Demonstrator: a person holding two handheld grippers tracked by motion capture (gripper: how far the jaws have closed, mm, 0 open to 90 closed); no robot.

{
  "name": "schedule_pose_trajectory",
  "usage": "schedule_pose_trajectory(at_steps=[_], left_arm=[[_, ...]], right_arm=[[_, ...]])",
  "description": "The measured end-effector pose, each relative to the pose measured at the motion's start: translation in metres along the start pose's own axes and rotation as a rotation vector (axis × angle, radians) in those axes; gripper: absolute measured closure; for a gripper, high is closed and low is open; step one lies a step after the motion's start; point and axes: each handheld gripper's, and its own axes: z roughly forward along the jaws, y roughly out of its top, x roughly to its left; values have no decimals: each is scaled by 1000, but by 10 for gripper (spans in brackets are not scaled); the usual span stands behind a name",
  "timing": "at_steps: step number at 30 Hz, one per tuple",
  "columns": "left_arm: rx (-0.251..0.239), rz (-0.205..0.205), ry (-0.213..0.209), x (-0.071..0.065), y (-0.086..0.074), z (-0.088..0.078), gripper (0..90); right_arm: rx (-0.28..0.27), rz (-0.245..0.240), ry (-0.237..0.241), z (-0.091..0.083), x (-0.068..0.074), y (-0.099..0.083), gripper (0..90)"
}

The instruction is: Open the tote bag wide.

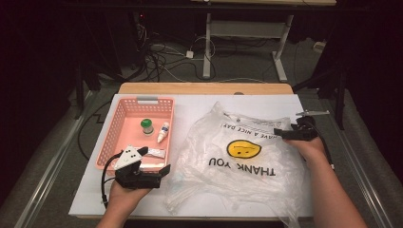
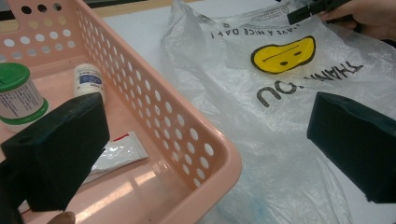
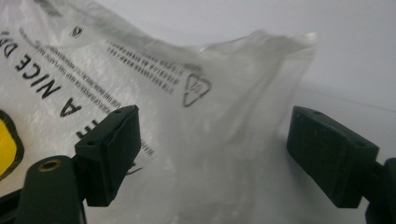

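The right gripper (image 1: 284, 133) is seen in the high view at the far right corner of the clear plastic bag (image 1: 237, 161), its jaws spread wide. Its own view brings what the high view cannot: the bag's upper corner (image 3: 261, 60) is framed between the two black pads, a recycling triangle and fine print are legible, and nothing is pinched.

The left gripper (image 1: 161, 175) is held at the near left of the table, jaws likewise spread and empty, straddling the near right corner of the pink basket (image 1: 119, 128). In the left gripper view one pad is set over the basket's inside and the other over the bag, with the perforated basket wall (image 2: 177, 135) between them. That view also reveals a white tube (image 2: 116, 154) on the basket floor, beside a green-capped jar (image 2: 18, 95) and a small white bottle (image 2: 88, 81).

The bag is spread flat on the white table (image 1: 190, 107), just right of the basket, its yellow face (image 1: 243, 149) turned upward.
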Motion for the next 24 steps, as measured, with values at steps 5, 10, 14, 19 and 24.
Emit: schedule_pose_trajectory(at_steps=[5,10,14,19,24], left_arm=[[11,3,-4,0,-1,2,0],[20,6,-12,-2,-1,4,0],[17,8,-14,-3,-1,4,0],[13,7,-18,-4,0,4,0],[17,6,-28,-4,0,7,0]], right_arm=[[31,-96,56,1,11,-2,405],[65,-204,90,1,25,-4,665],[46,-252,94,-1,38,-2,891],[-16,-175,-9,-4,24,3,900],[-62,-75,-102,-6,-3,3,900]])
